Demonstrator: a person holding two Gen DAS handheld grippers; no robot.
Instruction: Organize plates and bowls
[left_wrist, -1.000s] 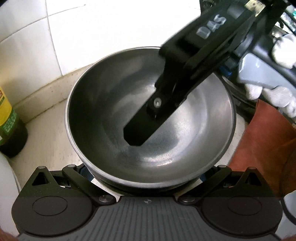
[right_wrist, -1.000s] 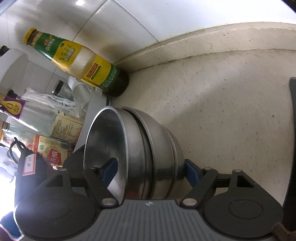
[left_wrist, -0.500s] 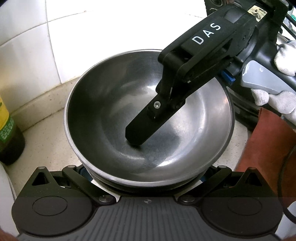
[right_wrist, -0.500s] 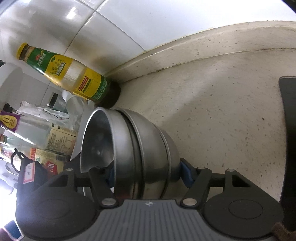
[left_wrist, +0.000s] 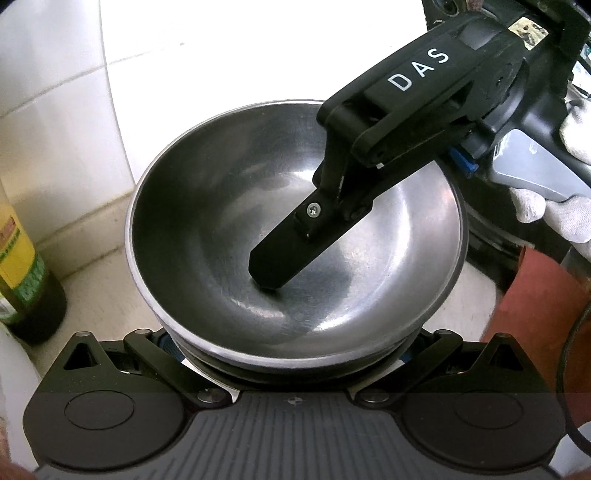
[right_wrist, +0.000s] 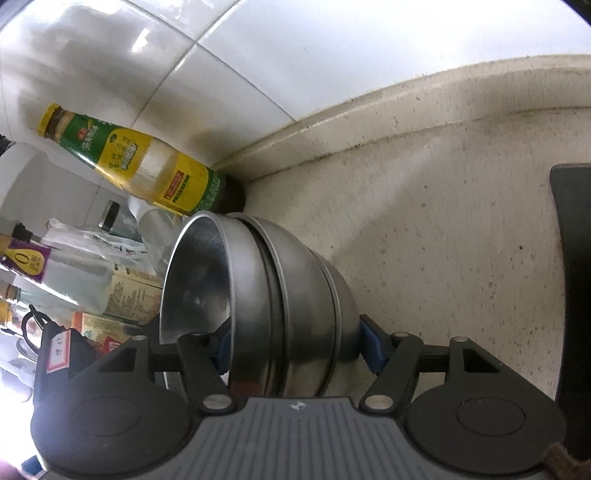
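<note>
A stack of nested steel bowls (left_wrist: 229, 229) sits between the fingers of my left gripper (left_wrist: 288, 350), whose blue pads (left_wrist: 168, 343) press under the rim on both sides. My right gripper (right_wrist: 295, 347) is shut on the same bowl stack (right_wrist: 295, 295), which lies on its side in the right wrist view. One blue pad is inside the top bowl and the other pad (right_wrist: 371, 347) is against the bottom bowl's base. In the left wrist view its black finger (left_wrist: 284, 258) reaches into the top bowl from the upper right.
A yellow-labelled oil bottle (right_wrist: 147, 166) stands in the tiled corner beside the stack, with more bottles and packets (right_wrist: 74, 273) to its left. A beige counter (right_wrist: 443, 229) runs along the wall. A white-gloved hand (left_wrist: 546, 206) holds the right gripper. A black edge (right_wrist: 572, 258) lies at right.
The right gripper's jaws have drawn in slightly onto the bowl stack. The stack stays fixed between the left fingers while the wall and bottle shift a little behind it.
</note>
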